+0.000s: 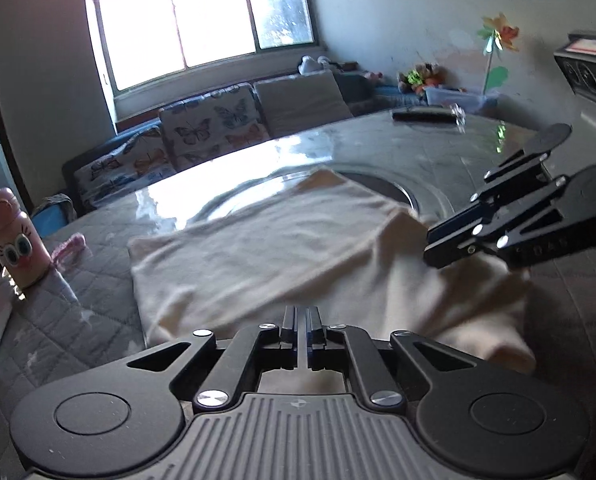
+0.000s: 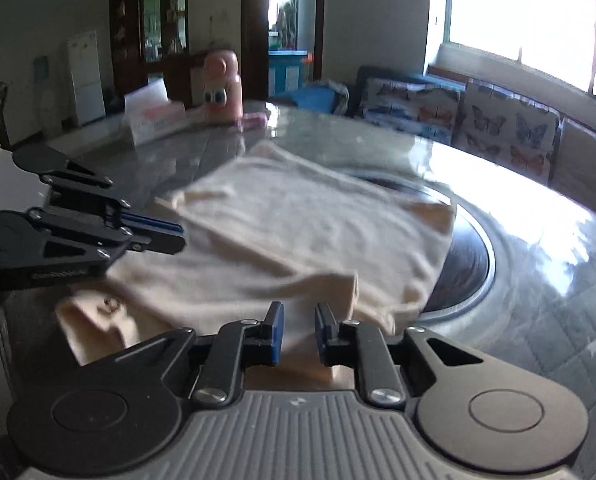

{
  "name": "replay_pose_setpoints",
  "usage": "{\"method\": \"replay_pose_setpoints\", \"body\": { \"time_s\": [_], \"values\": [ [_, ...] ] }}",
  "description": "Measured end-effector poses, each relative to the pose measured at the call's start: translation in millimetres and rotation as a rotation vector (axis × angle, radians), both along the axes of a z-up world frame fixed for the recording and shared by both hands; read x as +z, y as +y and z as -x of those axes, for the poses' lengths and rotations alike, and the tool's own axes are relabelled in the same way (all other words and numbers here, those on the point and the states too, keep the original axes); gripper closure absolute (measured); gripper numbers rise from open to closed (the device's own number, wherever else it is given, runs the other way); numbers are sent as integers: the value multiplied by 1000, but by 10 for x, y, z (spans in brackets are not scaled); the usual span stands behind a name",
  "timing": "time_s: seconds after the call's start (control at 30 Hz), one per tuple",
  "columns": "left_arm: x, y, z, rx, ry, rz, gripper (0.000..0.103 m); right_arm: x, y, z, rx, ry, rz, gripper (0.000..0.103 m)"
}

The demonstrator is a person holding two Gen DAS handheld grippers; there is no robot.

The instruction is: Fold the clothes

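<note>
On round glass-topped table [image 1: 378, 140], cream garment [image 1: 277, 248] lies part-folded, over a dark centre disc [image 2: 466, 264]. Left gripper [image 1: 301, 316] is clenched, apparently w/o cloth; right gripper [image 2: 298, 334] is released just above the near hem. Next, I'd judge: pinch both near corners evenly, lift low, fold away. Pink bottle [image 1: 13, 240], butterfly sofa [image 1: 201, 132], bright window behind.

We held our left claw [image 1: 301, 322] level with its jaws pressed together, only a thin slit between the blue pads. From its own camera, our right claw [image 1: 432, 246] reached in from three o'clock, pointing toward nine. Our right claw's jaws stood apart, a clear gap between the pads [image 2: 275, 330]. In that view the left claw [image 2: 179, 236] entered from nine o'clock.
</note>
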State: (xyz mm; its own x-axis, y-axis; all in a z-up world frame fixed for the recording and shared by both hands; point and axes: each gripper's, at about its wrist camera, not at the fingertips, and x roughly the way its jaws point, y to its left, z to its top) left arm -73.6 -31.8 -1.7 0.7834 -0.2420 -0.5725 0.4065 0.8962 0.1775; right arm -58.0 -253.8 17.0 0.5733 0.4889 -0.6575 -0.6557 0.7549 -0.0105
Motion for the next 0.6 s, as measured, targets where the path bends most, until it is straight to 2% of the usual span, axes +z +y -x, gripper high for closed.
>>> {"method": "replay_pose_setpoints", "body": {
  "time_s": [0.17,0.3,0.47,0.6],
  "values": [
    [-94,81,152,10,19,-18,94,-4,-56,119,14,1,29,86],
    [-26,72,235,13,1,-6,81,72,79,164,56,-17,2,85],
    [15,72,310,12,-8,-8,81,32,361,154,135,-2,-33,78],
    [25,160,446,11,-4,-17,77,-85,432,159,153,19,2,77]
  ]
}}
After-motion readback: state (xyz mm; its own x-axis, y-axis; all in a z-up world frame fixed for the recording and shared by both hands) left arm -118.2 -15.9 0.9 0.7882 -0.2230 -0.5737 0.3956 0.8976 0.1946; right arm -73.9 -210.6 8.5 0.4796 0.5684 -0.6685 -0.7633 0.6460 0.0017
